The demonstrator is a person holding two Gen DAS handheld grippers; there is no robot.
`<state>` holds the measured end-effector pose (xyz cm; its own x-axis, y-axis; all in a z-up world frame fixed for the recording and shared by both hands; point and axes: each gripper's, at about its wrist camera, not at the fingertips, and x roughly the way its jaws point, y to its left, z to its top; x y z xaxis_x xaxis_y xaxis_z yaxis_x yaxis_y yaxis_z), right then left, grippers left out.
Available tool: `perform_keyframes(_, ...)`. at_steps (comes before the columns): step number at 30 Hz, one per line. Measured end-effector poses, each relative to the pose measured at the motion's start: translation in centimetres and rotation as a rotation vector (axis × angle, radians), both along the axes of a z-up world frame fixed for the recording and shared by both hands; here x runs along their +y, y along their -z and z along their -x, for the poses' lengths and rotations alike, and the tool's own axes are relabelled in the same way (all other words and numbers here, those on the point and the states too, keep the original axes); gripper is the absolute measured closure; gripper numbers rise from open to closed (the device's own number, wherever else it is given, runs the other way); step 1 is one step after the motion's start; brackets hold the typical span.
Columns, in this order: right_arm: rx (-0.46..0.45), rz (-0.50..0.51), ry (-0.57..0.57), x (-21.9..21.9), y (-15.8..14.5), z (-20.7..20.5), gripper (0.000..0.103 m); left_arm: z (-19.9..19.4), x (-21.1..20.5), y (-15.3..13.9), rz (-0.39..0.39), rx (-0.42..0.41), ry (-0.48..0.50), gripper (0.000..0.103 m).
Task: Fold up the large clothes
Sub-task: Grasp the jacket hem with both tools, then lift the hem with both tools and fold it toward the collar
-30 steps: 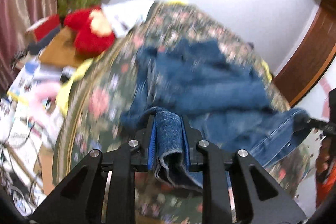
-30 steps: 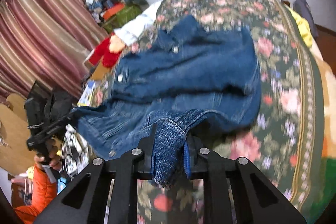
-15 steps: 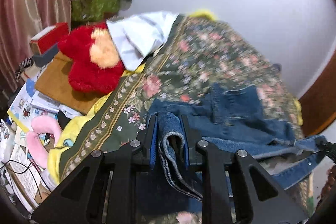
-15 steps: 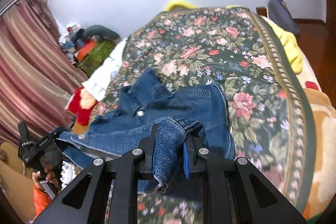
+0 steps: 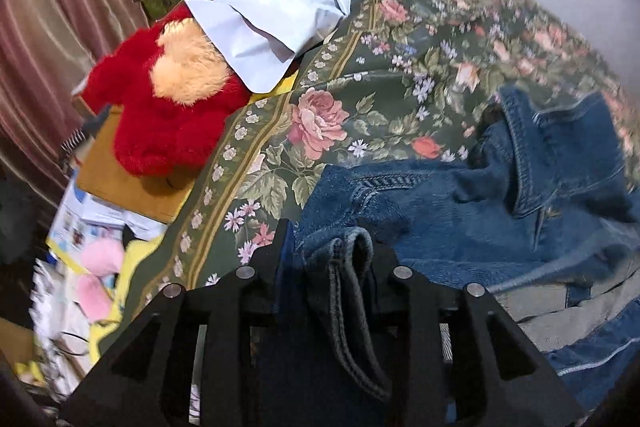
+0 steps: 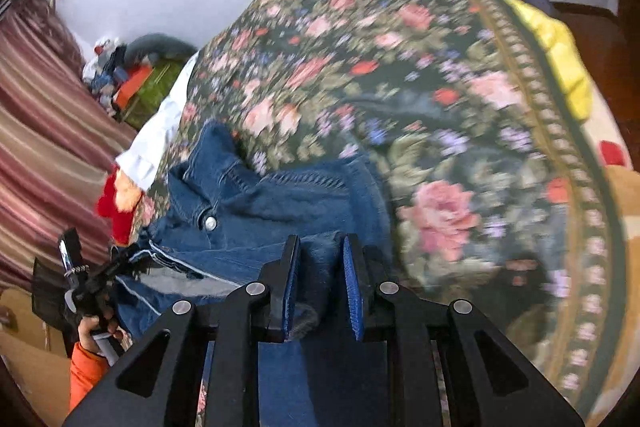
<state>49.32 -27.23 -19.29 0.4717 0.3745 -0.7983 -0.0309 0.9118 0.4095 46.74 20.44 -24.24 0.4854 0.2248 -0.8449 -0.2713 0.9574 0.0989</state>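
Note:
A blue denim jacket (image 5: 460, 211) lies partly folded on the floral bedspread (image 5: 360, 87), collar up at the right. My left gripper (image 5: 332, 247) is shut on a thick hem fold of the jacket at its near left corner. In the right wrist view the jacket (image 6: 256, 211) lies left of centre, with a metal button by the collar. My right gripper (image 6: 320, 259) holds jacket cloth between its blue pads, with the jaws slightly apart. The left gripper (image 6: 96, 283) shows at the far left, held by a hand in an orange sleeve.
A red plush toy (image 5: 160, 107) and a pale blue shirt (image 5: 280, 19) lie at the bed's left edge. Boxes, papers and pink items clutter the floor (image 5: 92, 235). A yellow cloth (image 6: 560, 47) hangs at the bed's far right. Striped curtains (image 6: 40, 147) stand at the left.
Both grippers have carried the jacket's lower edge forward over the garment toward the collar. The cameras are lower and closer to the bed. The right jaws look a little wider apart.

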Motion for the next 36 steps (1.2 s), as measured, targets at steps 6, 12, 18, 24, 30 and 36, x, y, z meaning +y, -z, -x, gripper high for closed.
perform_keyframes(6, -0.055, 0.126, 0.045, -3.8, -4.3, 2.2, 0.086, 2.1, -1.2, -4.5, -0.022, -0.032, 0.086, 0.046)
perform_keyframes(12, -0.068, 0.142, -0.104, -1.3, -6.2, 5.8, 0.086, 6.2, -3.7, -9.9, -0.062, -0.114, 0.176, 0.021)
perform_keyframes(18, -0.071, 0.163, -0.319, 5.2, -5.2, 9.4, 0.086, 9.6, -7.3, -8.2, -0.001, -0.082, 0.296, 0.018)
perform_keyframes(24, -0.011, 0.224, -0.46, 10.8, -1.3, 10.3, 0.086, 9.1, -12.0, -2.1, -0.045, 0.053, 0.438, 0.018)
perform_keyframes(30, 0.042, 0.288, -0.529, 14.2, 2.6, 8.1, 0.086, 4.4, -13.0, 1.9, -0.07, 0.13, 0.447, 0.018)
perform_keyframes(36, 0.031, 0.314, -0.517, 14.9, 2.6, 1.3, 0.086, -2.0, -10.5, 0.7, 0.016, 0.094, 0.357, 0.022)
